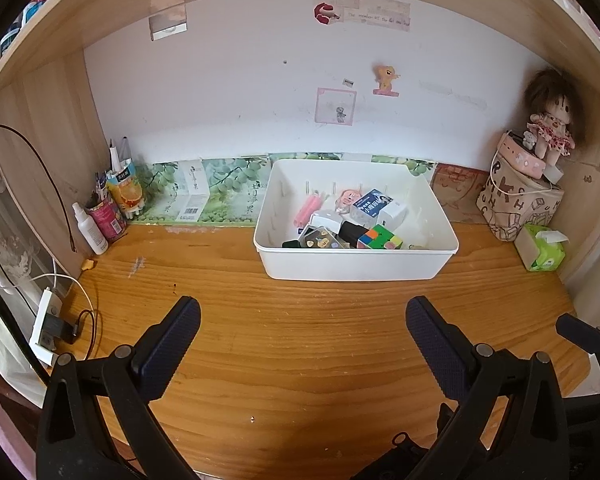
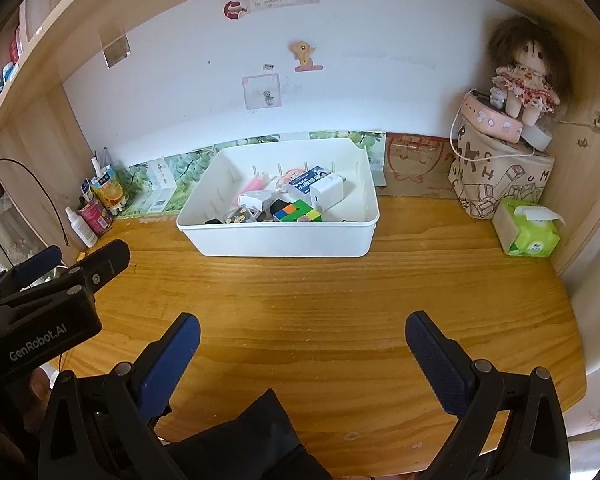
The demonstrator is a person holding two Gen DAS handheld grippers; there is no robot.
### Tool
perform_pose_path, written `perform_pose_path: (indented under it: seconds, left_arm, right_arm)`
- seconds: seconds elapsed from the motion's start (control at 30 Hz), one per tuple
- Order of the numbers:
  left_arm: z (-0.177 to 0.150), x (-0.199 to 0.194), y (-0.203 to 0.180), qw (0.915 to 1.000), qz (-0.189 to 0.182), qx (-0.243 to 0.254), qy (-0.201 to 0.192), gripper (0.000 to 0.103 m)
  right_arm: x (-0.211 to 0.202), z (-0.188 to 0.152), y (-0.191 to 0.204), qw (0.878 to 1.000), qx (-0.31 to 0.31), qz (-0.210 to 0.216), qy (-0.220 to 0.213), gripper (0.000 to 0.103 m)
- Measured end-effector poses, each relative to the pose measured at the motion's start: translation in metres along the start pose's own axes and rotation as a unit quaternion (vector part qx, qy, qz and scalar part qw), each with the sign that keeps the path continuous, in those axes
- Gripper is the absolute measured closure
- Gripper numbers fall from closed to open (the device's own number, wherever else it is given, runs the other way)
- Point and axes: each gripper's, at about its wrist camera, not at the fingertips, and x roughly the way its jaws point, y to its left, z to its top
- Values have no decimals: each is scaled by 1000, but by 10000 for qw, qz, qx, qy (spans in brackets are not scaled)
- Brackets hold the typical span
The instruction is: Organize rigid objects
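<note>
Both tools, left tool (image 1: 302,320) and right tool (image 2: 302,338), are hovering released; the white plastic bin (image 2: 280,242) is holding a multicoloured puzzle cube (image 2: 298,212), a white charger block (image 2: 327,191), and boxes.

My left gripper (image 1: 302,330) has dark navy textured pads on black arms; my right gripper (image 2: 302,346) looks the same, navy pads, black frame. Desk (image 1: 300,340) is orange-brown wood with grain stripes. White bin (image 1: 356,268), centre of frame, holds a multicolour cube (image 1: 380,237) showing green, orange, blue and yellow squares, pink sticks (image 1: 309,209), a blue-and-white box (image 1: 371,205) and a white charger (image 2: 327,192). Doll (image 2: 524,76), upper right, has brown hair and a red-and-white patterned dress. Beige bag (image 2: 500,176) with dark letter print sits below it. Green tissue pack (image 2: 530,232) at right. Green grape-print strip (image 1: 220,188) runs along the white back wall.
</note>
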Motion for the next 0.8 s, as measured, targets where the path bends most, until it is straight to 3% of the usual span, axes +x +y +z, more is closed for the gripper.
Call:
perform_pose_path:
  seconds: [0.8]
  left_arm:
    - [6,10,-5,9998,-63,158,83,1]
  right_arm:
    - [13,2,-6,9995,171,-108,252,0]
